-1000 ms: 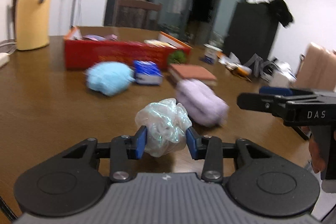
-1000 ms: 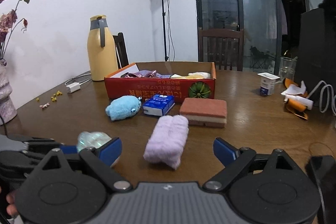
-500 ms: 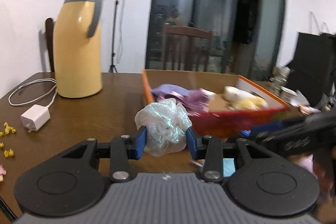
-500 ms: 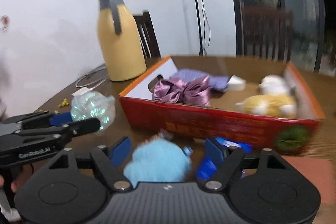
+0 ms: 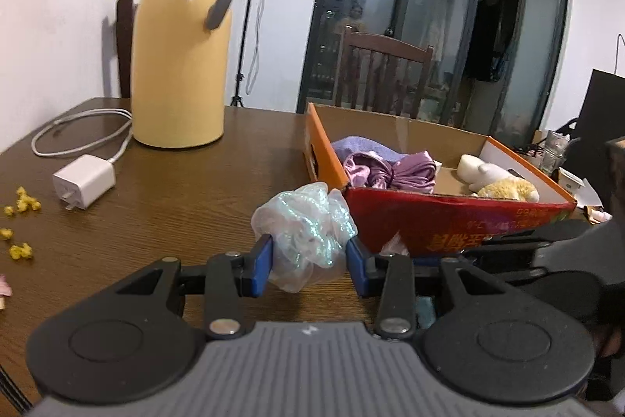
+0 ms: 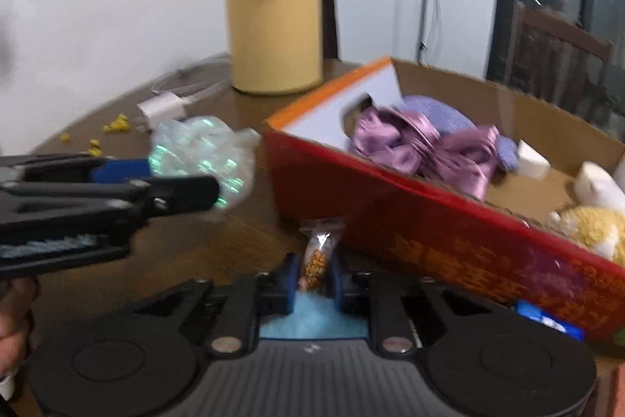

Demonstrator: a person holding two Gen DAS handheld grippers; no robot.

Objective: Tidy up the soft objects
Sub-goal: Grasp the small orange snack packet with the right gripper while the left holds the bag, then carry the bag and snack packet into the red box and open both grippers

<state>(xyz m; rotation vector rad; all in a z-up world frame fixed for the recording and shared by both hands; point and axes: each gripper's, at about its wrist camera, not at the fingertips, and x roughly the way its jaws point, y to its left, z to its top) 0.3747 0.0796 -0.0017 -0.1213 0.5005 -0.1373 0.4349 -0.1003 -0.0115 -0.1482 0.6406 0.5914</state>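
left gripper (image 5: pixel 308 262) clamps the iridescent scrunchie (image 5: pixel 302 229), a round puff with no clear long axis, at frame centre; right gripper (image 6: pixel 312 278) has just closed on a small wrapped snack packet (image 6: pixel 318 253) standing upright, lower centre, beside the red box (image 6: pixel 449 233).

Flask (image 5: pixel 181 38) left of box (image 5: pixel 449 221); charger (image 5: pixel 84 180) before flask.

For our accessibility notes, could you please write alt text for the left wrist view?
The left gripper holds an iridescent scrunchie just short of a red cardboard box containing a purple bow and plush toys. A yellow thermos stands behind.
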